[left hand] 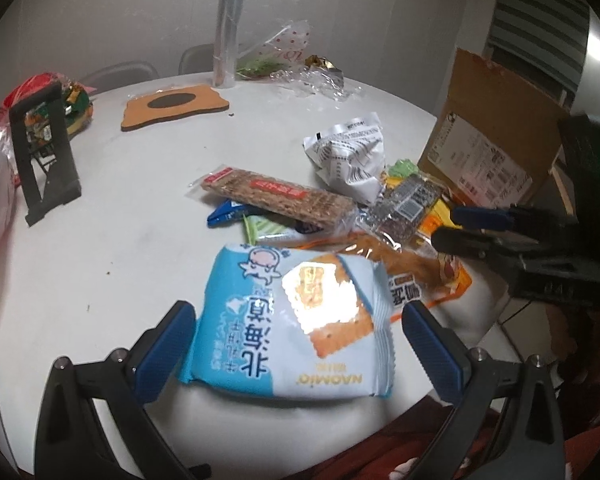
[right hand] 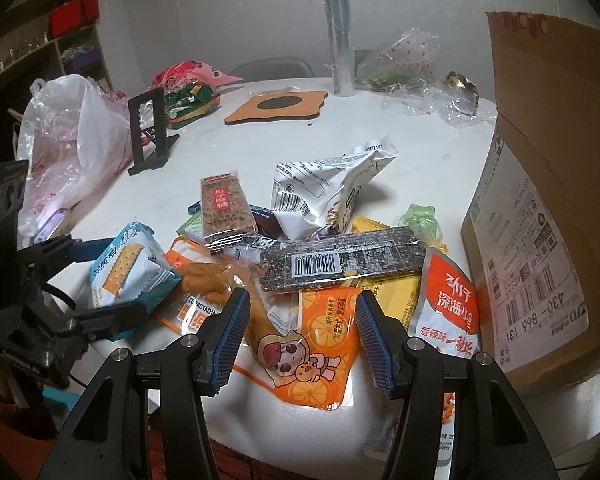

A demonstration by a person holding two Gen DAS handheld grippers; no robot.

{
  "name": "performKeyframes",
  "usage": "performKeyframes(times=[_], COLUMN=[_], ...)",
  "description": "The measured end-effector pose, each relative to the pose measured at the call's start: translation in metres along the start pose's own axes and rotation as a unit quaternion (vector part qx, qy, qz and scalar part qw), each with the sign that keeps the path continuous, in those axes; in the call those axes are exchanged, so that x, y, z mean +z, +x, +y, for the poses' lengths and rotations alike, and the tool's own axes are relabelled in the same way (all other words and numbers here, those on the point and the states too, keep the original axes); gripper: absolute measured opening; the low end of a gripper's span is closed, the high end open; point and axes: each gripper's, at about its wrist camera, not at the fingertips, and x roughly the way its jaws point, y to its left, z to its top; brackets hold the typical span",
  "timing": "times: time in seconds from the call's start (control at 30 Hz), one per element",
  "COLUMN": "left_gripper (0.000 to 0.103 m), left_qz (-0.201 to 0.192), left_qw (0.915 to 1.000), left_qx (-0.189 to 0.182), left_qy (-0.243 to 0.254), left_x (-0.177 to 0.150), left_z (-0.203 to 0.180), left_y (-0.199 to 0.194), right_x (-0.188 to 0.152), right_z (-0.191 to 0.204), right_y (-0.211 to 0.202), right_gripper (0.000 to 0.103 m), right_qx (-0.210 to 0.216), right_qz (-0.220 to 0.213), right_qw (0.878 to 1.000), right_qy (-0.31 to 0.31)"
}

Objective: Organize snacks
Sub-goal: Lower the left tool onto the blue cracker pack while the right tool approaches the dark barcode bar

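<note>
A heap of snack packets lies on the white round table (left hand: 112,208). A light blue cracker packet (left hand: 292,328) sits between the blue pads of my left gripper (left hand: 298,312), which straddles it; a thin gap shows at the right pad. In the right wrist view that left gripper (right hand: 124,280) flanks the same packet (right hand: 128,260). My right gripper (right hand: 302,296) hangs open over an orange packet with a cartoon duck (right hand: 316,344), pads apart from it. From the left wrist camera, the right gripper (left hand: 448,226) is at the right, over the heap.
A tall open cardboard box (right hand: 540,200) stands at the right table edge. In the heap lie a seed bar (right hand: 226,208), a crumpled white packet (right hand: 324,188), a barcoded dark bar (right hand: 340,264) and a red-white pouch (right hand: 452,300). Farther back: black stand (right hand: 150,132), cork coaster (right hand: 278,106), film roll (right hand: 340,36), plastic bags (right hand: 72,132).
</note>
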Motion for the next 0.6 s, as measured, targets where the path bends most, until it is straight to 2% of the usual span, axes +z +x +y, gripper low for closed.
performKeyframes(times=[0.17,0.27,0.3,0.47,0.6], left_gripper=[0.101,0.083,0.082,0.078,0.075], left_qz=[0.005,0.011,0.013,0.006,0.003], left_qw=[1.0000,0.9997,0.9997,0.9999,0.9999], left_qx=[0.003,0.020,0.021,-0.004,-0.007], left_qy=[0.003,0.006,0.006,-0.010,-0.009], left_x=[-0.001,-0.001,-0.001,0.002,0.004], left_z=[0.001,0.004,0.006,0.016,0.017], left_y=[0.003,0.007,0.008,0.006,0.005], right_x=[0.004,0.005,0.005,0.011,0.016], right_z=[-0.004,-0.006,-0.007,-0.010,-0.009], right_y=[0.007,0.011,0.012,0.017,0.019], right_gripper=[0.055,0.060,0.060,0.069,0.071], right_qx=[0.000,-0.006,-0.007,-0.012,-0.015], right_qz=[0.009,0.013,0.013,0.017,0.013], right_qw=[1.000,0.999,0.999,0.999,0.998], right_qy=[0.021,0.030,0.032,0.050,0.054])
